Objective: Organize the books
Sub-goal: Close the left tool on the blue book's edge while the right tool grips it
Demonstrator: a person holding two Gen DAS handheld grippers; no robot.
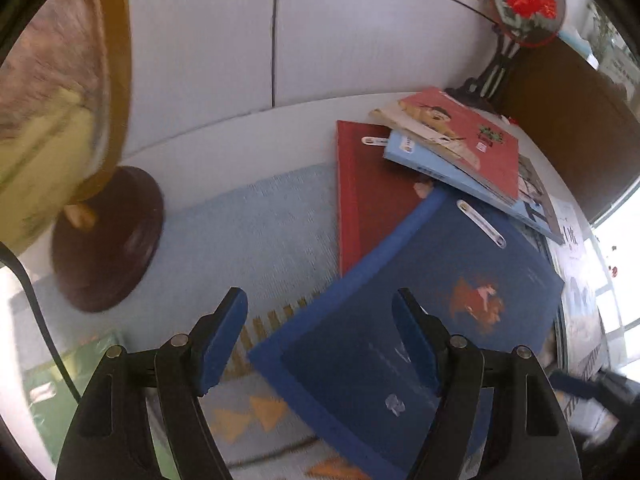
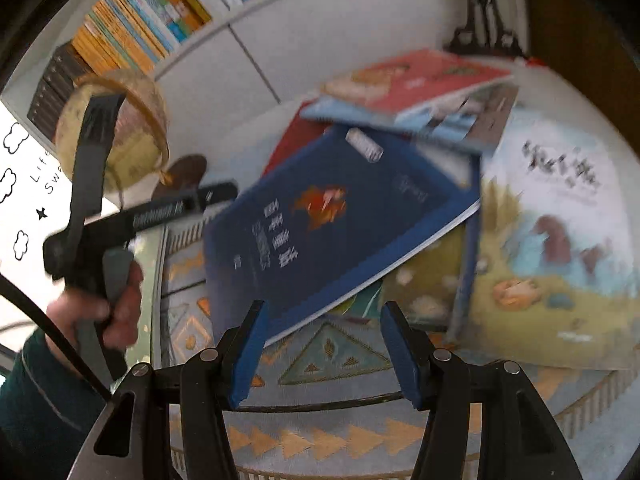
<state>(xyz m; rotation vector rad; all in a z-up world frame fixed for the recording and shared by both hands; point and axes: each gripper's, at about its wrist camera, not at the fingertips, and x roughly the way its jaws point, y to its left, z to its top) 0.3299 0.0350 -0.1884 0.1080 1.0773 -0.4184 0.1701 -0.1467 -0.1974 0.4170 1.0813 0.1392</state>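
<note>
A dark blue book (image 1: 420, 300) lies tilted on top of a loose pile, over a dark red book (image 1: 372, 196). A light blue book (image 1: 460, 176) and a red picture book (image 1: 468, 132) lie behind it. My left gripper (image 1: 320, 344) is open, its jaws wide apart over the blue book's near corner, holding nothing. In the right wrist view the same blue book (image 2: 320, 220) lies ahead of my right gripper (image 2: 324, 344), which is open and empty near the book's front edge. A large picture book (image 2: 552, 240) lies at the right.
A globe (image 1: 52, 100) on a dark round base (image 1: 104, 240) stands at the left. A flower fan stand (image 1: 524, 4) stands at the back right. A patterned mat (image 2: 340, 360) covers the table. A shelf of books (image 2: 140, 20) runs behind. The left hand-held gripper (image 2: 100, 220) shows at the left.
</note>
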